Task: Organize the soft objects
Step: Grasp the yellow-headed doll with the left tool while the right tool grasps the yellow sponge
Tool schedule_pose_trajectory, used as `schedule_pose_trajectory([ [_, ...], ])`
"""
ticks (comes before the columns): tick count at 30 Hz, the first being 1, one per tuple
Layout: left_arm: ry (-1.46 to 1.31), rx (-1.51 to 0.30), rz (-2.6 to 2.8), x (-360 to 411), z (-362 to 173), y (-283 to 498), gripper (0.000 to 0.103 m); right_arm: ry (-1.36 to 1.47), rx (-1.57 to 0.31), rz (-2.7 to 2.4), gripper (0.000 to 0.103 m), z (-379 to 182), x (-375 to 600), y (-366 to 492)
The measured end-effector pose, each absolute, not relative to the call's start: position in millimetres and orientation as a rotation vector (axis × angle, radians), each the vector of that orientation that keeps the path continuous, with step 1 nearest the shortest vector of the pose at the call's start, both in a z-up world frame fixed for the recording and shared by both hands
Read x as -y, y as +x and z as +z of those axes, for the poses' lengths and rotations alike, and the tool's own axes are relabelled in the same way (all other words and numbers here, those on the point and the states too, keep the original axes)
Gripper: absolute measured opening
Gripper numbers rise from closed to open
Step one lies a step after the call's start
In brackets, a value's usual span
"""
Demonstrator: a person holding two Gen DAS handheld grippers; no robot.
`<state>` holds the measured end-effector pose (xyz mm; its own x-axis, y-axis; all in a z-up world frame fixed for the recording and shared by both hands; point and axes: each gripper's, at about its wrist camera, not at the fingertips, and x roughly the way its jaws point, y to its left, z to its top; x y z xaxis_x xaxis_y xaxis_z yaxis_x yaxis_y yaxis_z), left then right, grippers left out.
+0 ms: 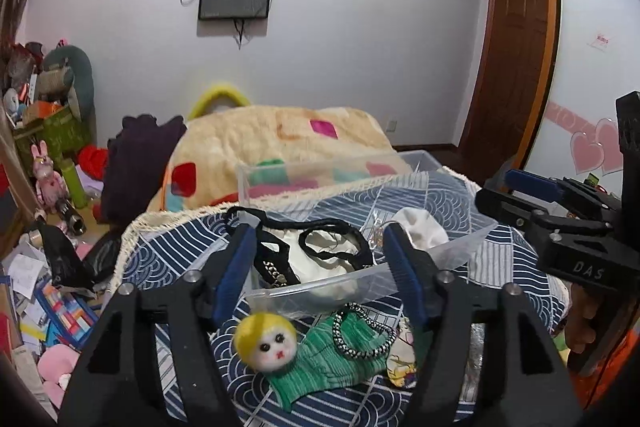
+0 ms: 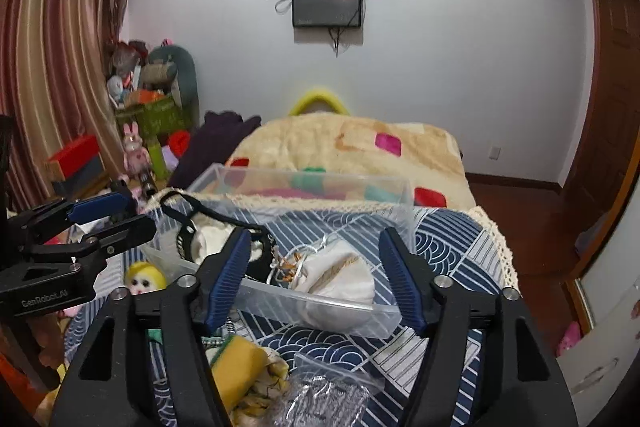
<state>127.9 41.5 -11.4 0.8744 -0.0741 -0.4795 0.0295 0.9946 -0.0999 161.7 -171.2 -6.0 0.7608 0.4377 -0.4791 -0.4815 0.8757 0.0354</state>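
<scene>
A clear plastic bin [image 1: 460, 251] sits on the blue patterned cloth [image 1: 168, 251] and holds white cloth with black straps [image 1: 328, 251] and a white pouch [image 2: 344, 275]. A yellow-haired doll [image 1: 266, 341] with a green knitted body [image 1: 332, 359] and a braided cord lies in front of the bin. My left gripper [image 1: 320, 255] is open and empty above the doll, at the bin's near wall. My right gripper [image 2: 316, 267] is open and empty over the bin [image 2: 320, 307]. A yellow sponge [image 2: 236, 367] and a clear bag [image 2: 328, 391] lie below it.
A second clear bin [image 1: 312, 175] stands behind the first. A beige blanket with coloured patches [image 1: 280, 139] covers the bed beyond. Toys, boxes and papers clutter the floor at the left [image 1: 52, 267]. A wooden door [image 1: 508, 67] is at the right.
</scene>
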Motion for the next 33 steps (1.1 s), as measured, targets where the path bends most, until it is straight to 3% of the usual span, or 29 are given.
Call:
schedule_pose_trajectory([
  [5,-0.079,-0.461,-0.042,-47,-4,102,0.096,-0.065,-0.462,0.510,0.071,1,182,146],
  [8,-0.073,-0.480,-0.027,-50,-11,95,0.098,-0.056,-0.456,0.511,0.076,-4,188,138],
  [18,-0.044,-0.585,0.014,-56,-66,91,0.098,-0.059,-0.549,0.537,0.077,-38,180,132],
  [22,-0.081,-0.607,-0.011,-58,-80,92,0.079,-0.048,-0.598,0.588,0.076,-53,164,130],
  [26,-0.090,-0.618,-0.015,-60,-88,98,0.071,-0.069,-0.639,0.613,0.073,-67,148,129],
  [33,-0.144,-0.653,-0.044,-64,-99,117,0.060,-0.092,-0.706,0.635,0.056,-86,138,131],
])
